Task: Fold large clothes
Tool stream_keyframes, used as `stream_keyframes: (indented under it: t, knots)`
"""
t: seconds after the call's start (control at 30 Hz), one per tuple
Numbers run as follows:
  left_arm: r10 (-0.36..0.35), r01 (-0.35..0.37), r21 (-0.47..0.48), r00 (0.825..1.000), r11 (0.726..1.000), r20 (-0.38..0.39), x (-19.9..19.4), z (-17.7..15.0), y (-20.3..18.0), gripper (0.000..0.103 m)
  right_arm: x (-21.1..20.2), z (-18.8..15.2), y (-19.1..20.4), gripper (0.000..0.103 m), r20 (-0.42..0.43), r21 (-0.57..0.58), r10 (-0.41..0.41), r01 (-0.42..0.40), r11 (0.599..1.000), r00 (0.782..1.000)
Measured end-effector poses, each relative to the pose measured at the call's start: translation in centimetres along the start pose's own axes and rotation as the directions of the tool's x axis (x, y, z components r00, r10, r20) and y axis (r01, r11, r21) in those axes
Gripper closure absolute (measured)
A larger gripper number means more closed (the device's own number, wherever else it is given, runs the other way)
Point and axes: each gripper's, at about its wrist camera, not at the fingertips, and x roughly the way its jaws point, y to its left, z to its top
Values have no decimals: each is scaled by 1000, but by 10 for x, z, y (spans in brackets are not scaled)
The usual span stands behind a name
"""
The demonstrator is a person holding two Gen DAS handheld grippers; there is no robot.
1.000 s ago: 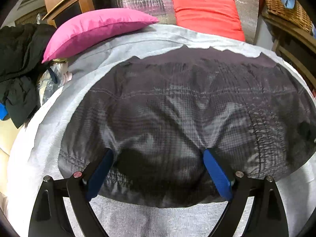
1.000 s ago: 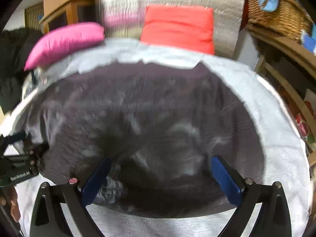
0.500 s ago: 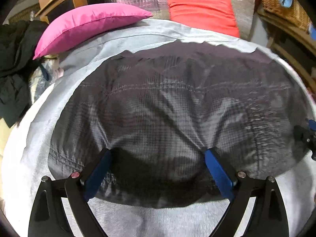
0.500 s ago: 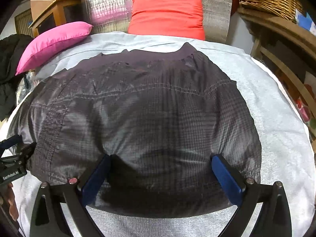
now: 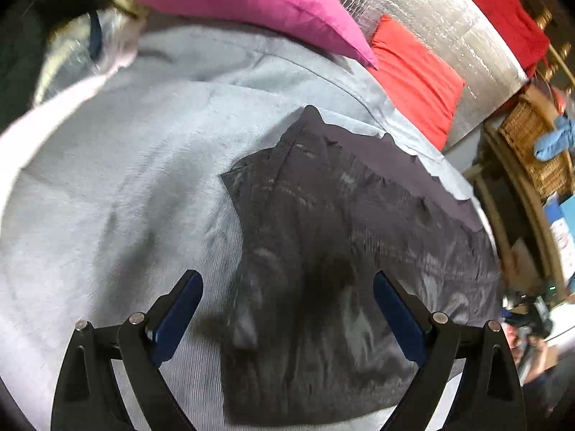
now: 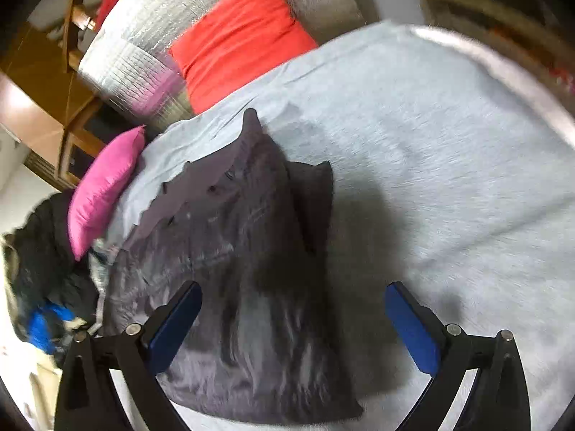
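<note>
The dark checked garment (image 5: 345,265) lies spread flat on the light grey bed cover (image 5: 118,179), and everything else sits around it. The left gripper (image 5: 287,316) hangs over its left edge with jaws spread wide, holding nothing; the right gripper (image 6: 293,327) hangs over its right edge, also released — one blue pad (image 6: 409,327) is above bare cover. Behind the garment, at the head of the bed, lie a pink pillow (image 6: 104,194) and a red pillow (image 6: 240,36) against a silver quilted panel (image 6: 143,36). Beyond the garment's left side lies a heap of black clothes (image 6: 39,251). Nothing lies on top of the garment.
</note>
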Motion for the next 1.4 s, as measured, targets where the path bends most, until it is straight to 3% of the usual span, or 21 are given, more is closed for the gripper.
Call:
stream_keyframes:
  t: [0.1, 0.2, 0.23, 0.3, 0.33, 0.43, 0.57, 0.63, 0.7, 0.73, 0.77, 0.8, 0.97, 1.23, 1.4]
  knots:
    - [-97, 97, -16, 994, 995, -55, 19, 6, 0, 7, 22, 6, 1, 0, -75, -8, 28, -29, 1000, 997]
    - [-90, 87, -30, 987, 996, -135, 44, 4, 3, 7, 37, 7, 9, 0, -97, -57, -11, 5, 998, 995]
    - [-90, 88, -21, 988, 996, -125, 45, 3, 2, 7, 39, 7, 12, 1, -99, -70, -8, 1, 998, 995]
    - [-100, 100, -8, 988, 995, -114, 44, 4, -3, 7, 42, 10, 19, 22, -130, -88, 33, -44, 995, 991]
    - [-115, 114, -15, 986, 993, -120, 44, 4, -4, 7, 43, 11, 23, 36, -140, -113, 14, -30, 993, 990]
    - [-114, 115, 3, 985, 993, -133, 51, 8, -10, 7, 48, 11, 29, 37, -169, -154, -22, -4, 988, 985]
    - [-109, 108, -13, 986, 994, -125, 56, 12, -11, 7, 55, 13, 19, 31, -155, -74, 33, -45, 996, 987]
    - [-58, 63, 31, 989, 998, -134, 59, 11, -19, 8, 62, 12, 22, 30, -150, -74, 26, -38, 997, 988]
    - [31, -12, 132, 989, 991, -147, 62, 9, -36, 48, 65, 13, 34, 45, -173, -121, -10, -12, 993, 985]
    - [40, -19, 137, 988, 990, -150, 61, 10, -39, 53, 65, 14, 43, 64, -182, -139, -19, -7, 990, 983]
    - [58, -37, 136, 987, 990, -147, 58, 13, -44, 66, 60, 15, 53, 75, -177, -175, -50, 19, 984, 983]
    - [75, -55, 146, 988, 988, -138, 53, 16, -49, 76, 53, 17, 67, 77, -169, -221, -80, 41, 974, 982]
    - [128, -115, 233, 991, 966, -44, 11, 31, -89, 84, 12, 27, 125, 83, -112, -331, -113, 70, 941, 987]
    - [61, -108, 319, 986, 942, 153, -101, 39, -154, 84, -96, 24, 224, 84, 46, -510, -94, 105, 854, 994]
    - [-22, -75, 354, 965, 932, 263, -175, 16, -171, 84, -176, 2, 238, 84, 154, -547, -45, 124, 828, 987]
